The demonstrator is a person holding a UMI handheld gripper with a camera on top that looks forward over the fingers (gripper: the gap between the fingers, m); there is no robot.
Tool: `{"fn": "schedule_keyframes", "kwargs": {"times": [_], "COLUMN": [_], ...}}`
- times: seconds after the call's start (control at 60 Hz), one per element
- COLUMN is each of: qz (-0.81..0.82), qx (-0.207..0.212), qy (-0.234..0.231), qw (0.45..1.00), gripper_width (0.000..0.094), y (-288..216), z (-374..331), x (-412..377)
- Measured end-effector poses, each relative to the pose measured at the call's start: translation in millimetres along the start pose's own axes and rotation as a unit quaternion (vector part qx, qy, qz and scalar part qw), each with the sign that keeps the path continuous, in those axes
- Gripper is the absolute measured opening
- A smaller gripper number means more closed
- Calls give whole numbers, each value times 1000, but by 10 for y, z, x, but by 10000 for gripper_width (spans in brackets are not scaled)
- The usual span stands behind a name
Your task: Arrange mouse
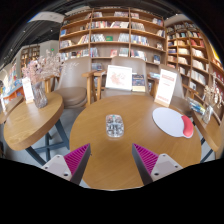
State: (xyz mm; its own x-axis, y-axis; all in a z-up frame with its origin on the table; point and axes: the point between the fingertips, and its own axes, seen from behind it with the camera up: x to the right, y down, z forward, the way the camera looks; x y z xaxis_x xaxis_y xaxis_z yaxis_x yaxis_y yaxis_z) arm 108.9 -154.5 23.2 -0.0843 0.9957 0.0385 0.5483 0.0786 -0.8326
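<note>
- The gripper hangs above the near edge of the round table, its fingers apart and holding nothing, likely to survey before reaching.
- The mouse, reddish, lies far right on the white pad, well away from the fingers.
- A glass stands just ahead, between them and the far signs.

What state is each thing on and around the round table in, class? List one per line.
Hand-held gripper: open, fingers apart, holding nothing.
Glass: upright on the table, ahead of the fingers, untouched.
Mouse: resting on the mat's far edge, not gripped.
Mat: flat on the table.
Book: propped upright at the table's far side.
Sign: standing upright.
Table: level.
</note>
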Motion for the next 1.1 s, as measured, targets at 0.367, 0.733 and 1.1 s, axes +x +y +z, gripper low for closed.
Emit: {"fn": "schedule_keyframes", "kwargs": {"times": [0.367,0.733,1.1], "qz": [23,25,33], "qx": [-18,-21,24], "qy": [5,4,7], "qw": [1000,999,999], "gripper_width": [849,814,393], "y": [-288,-489,-1143], "z": [1072,1393,964], "x": [55,69,519]}}
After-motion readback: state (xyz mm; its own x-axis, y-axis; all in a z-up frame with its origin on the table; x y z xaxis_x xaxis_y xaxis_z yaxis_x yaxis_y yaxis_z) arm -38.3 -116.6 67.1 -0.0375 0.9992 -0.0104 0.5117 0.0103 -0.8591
